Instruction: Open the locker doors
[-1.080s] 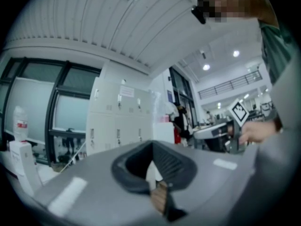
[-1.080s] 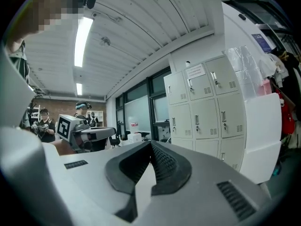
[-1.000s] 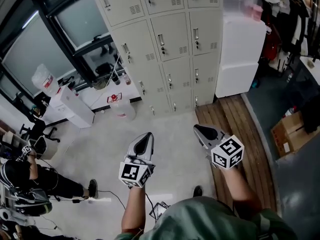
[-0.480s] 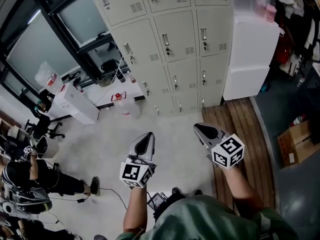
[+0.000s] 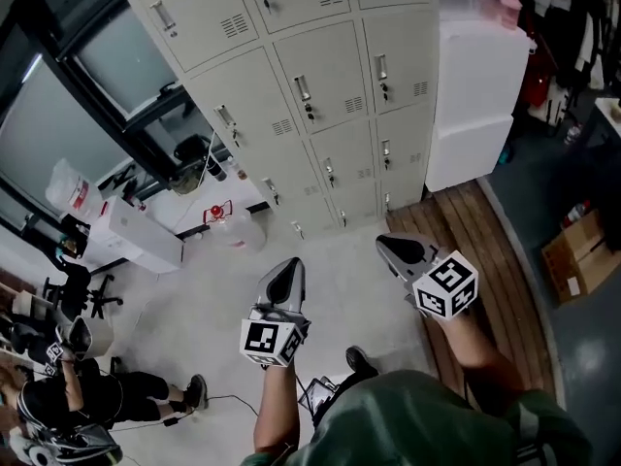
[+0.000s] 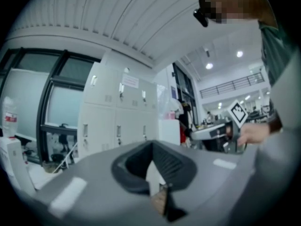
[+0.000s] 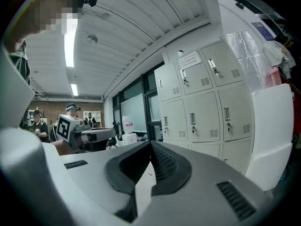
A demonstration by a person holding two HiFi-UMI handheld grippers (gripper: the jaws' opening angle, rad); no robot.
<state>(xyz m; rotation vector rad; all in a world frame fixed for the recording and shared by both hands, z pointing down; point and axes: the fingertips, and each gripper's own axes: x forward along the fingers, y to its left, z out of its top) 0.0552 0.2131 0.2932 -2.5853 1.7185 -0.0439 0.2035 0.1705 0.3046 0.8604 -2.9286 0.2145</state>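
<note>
A bank of beige lockers (image 5: 320,85) stands ahead, every door shut, each with a small handle and vent. Both grippers are held side by side above the pale floor, well short of the lockers and touching nothing. My left gripper (image 5: 288,270) points at the lower doors with its jaws together and nothing between them. My right gripper (image 5: 390,247) is likewise shut and empty. The left gripper view shows the lockers (image 6: 117,121) past the left gripper (image 6: 152,144). In the right gripper view the lockers (image 7: 207,107) rise beyond the right gripper (image 7: 151,142).
A white cabinet (image 5: 471,95) stands against the lockers' right side, with wooden floor planks (image 5: 466,231) before it. A cardboard box (image 5: 577,255) lies at the far right. A water jug (image 5: 233,229) and a white unit (image 5: 141,236) sit left of the lockers. A seated person (image 5: 87,396) is at lower left.
The lockers have grown larger and shifted left in the head view as I moved toward them. Both grippers stay shut, side by side.
</note>
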